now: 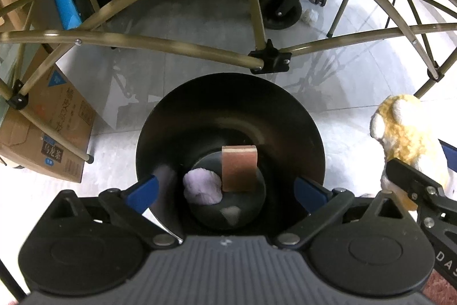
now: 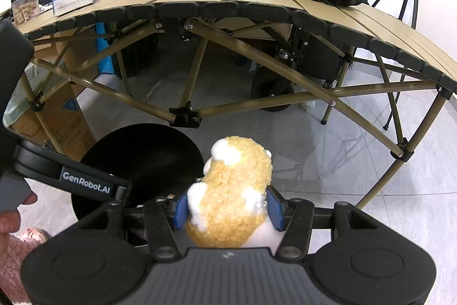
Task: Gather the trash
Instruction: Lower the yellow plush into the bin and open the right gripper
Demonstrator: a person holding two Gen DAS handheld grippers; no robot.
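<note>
L gripper (image 1: 225,187) jaws wide apart over black bin (image 1: 177,110), nothing betw. them; brown block (image 1: 239,172) and lilac wad (image 1: 202,187) in bin; R gripper (image 2: 227,209) clamps plush toy (image 2: 237,190) beside bin.

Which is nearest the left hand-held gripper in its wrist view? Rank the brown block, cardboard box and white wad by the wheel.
1. Brown block: inside the black bin, between the open left hand-held gripper fingers.
2. Cardboard box: floor, left.
3. White wad: far back, right.
</note>
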